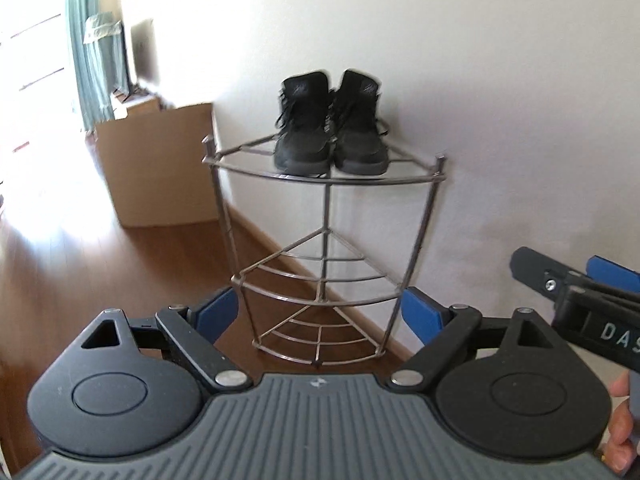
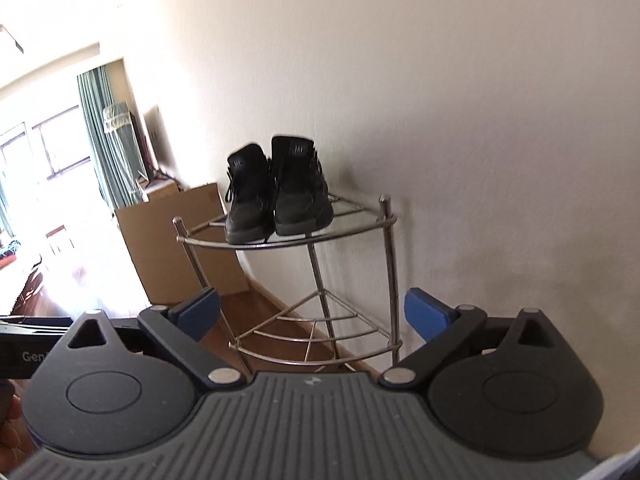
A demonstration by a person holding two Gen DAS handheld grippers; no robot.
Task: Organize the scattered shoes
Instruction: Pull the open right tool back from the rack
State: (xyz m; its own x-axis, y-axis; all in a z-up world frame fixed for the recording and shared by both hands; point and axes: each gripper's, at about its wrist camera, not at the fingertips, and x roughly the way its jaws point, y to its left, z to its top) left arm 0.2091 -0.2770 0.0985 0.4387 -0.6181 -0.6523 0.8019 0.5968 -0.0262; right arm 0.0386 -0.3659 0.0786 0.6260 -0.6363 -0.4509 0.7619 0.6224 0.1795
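Gleaming wooden floor (image 1: 100, 272) is seen; black shoes (image 1: 330, 128) are paired atop the wire rack (image 1: 324, 176); both grippers' fingers (image 1: 420, 316) are spread, empty.

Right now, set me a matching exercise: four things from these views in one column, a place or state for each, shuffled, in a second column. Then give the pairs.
Things:
1. black shoes
2. cardboard box
3. left gripper
4. green curtain

Places or states:
A. standing on the wooden floor against the wall, left of the rack
B. hanging by the bright window in the far room
C. side by side on the top tier of the metal corner rack
D. open, nothing between its blue pads

Pairs: 1-C, 2-A, 3-D, 4-B
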